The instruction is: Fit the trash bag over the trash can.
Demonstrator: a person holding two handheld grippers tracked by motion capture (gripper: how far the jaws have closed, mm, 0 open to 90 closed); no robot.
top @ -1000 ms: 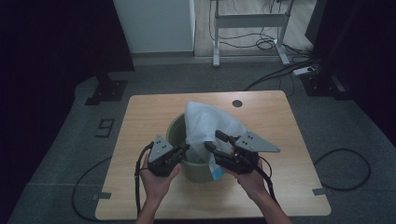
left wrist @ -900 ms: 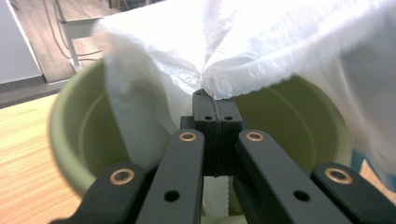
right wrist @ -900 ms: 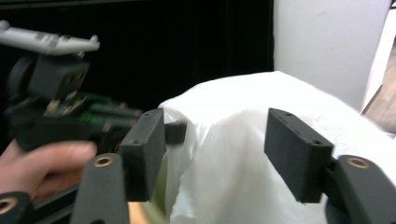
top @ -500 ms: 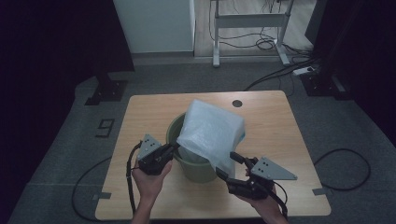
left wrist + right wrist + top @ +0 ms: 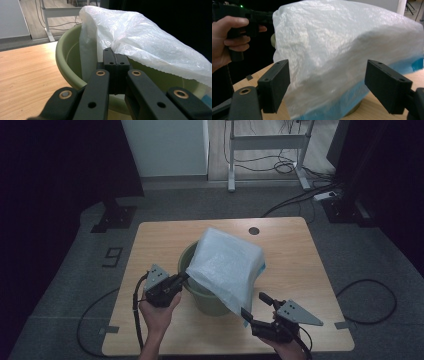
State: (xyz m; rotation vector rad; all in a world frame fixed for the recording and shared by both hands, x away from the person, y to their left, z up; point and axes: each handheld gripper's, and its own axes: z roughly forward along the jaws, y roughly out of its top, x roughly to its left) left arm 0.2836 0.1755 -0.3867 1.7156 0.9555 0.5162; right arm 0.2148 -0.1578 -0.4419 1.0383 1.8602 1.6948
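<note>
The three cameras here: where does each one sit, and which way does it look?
High view: above the person's side, looking forward and down at the table; both forearms, left gripper, right gripper.
Left gripper view: rides the left gripper, along shut jaws at the green bucket.
Right gripper view: rides the right gripper, along open jaws; the other hand shows.
Shared: the white plastic bag draped over the bucket.

Thin crinkled plastic bag (image 5: pixel 227 265) (translucent, glossy) over smooth matt bucket (image 5: pixel 65 57) on wood-grain table (image 5: pixel 290 250).
</note>
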